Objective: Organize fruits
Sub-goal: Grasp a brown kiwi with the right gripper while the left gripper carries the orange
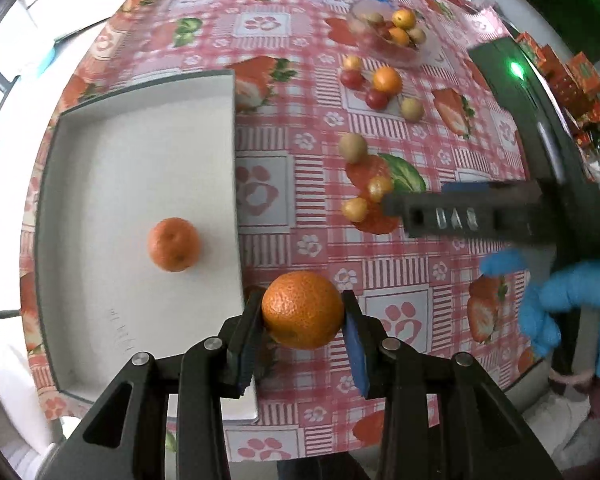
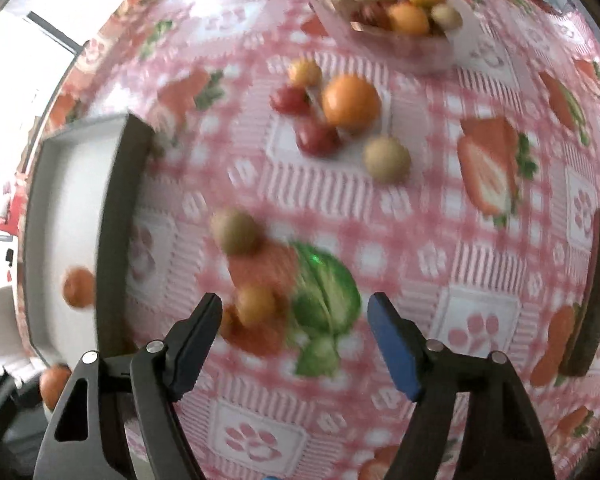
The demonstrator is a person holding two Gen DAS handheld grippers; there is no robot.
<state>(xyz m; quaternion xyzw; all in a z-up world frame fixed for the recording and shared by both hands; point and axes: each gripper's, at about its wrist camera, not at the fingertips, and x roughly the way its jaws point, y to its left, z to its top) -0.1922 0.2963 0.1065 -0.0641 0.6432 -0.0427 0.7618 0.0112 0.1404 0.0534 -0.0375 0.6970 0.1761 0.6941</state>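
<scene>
A white tray (image 1: 120,160) sits at the left of the worktop (image 1: 300,184), holding one mandarin (image 1: 173,244). Just right of its edge, the left tool (image 1: 302,316) grips an orange (image 1: 302,309). Loose fruits (image 1: 376,88) lie mid-worktop; farther back, a clear bowl (image 1: 424,54) holds more. At the right, the right tool (image 2: 295,308) gapes wide, holding nothing, above small yellow fruits (image 2: 255,305).

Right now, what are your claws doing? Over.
Left claw shut on orange, beside white tray. Right claw open over small yellow fruit. One orange in tray. Nothing blocking.
</scene>
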